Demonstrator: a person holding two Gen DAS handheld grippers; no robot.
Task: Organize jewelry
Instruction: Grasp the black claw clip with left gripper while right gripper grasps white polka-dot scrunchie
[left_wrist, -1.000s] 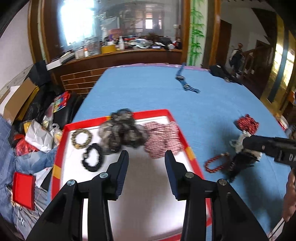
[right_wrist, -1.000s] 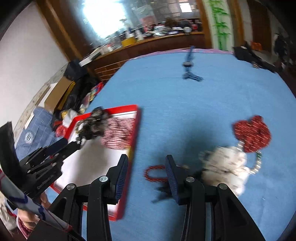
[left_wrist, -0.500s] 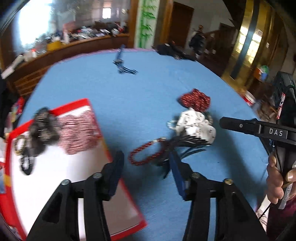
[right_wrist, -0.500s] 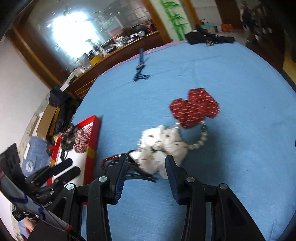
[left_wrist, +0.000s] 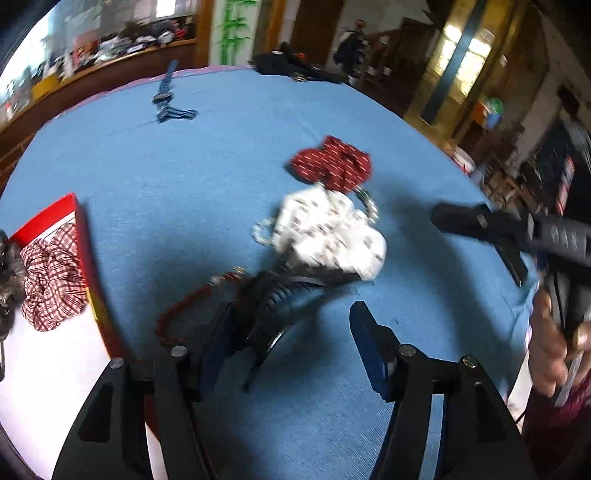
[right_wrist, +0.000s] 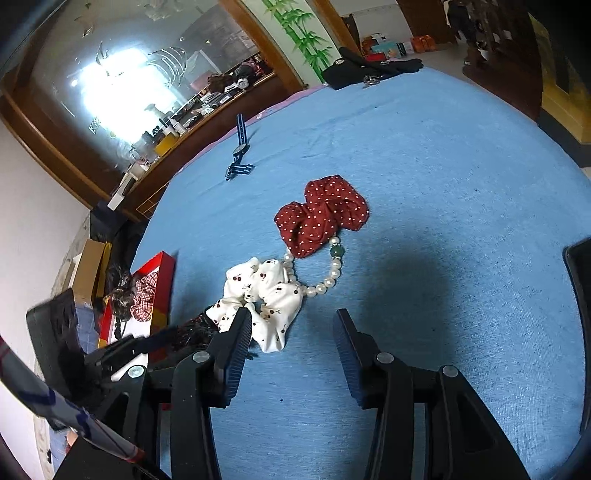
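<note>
- Black and blue-padded, your left gripper (left_wrist: 291, 343) has its fingers spread wide and grips nothing; the left pad sits right at a black hair comb (left_wrist: 273, 306) lying on the blue tablecloth (left_wrist: 184, 177), though motion blur hides whether they touch.
- Your right gripper (right_wrist: 291, 347) is likewise spread apart and empty, hovering low over the cloth, with its left finger just beside a white cherry-print scrunchie (right_wrist: 262, 295).
- You have the comb touching that white scrunchie (left_wrist: 328, 236), with a dark red bead bracelet (left_wrist: 192, 302) curling out beside the comb toward the tray.
- You can see a pearl bracelet (right_wrist: 325, 273) with one green bead looping between the white scrunchie and a red polka-dot scrunchie (right_wrist: 321, 214), touching both.
- Your red-rimmed tray (left_wrist: 88, 266) with a white floor sits at the left edge of the table; a red-and-white checked scrunchie (left_wrist: 51, 273) rests inside it against the right rim, with a dark scrunchie (right_wrist: 122, 295) next to it.
- Toward the far edge, well apart from the rest, a blue striped watch strap (right_wrist: 240, 147) lies on the cloth, and a black garment (right_wrist: 369, 68) lies at the far corner.
</note>
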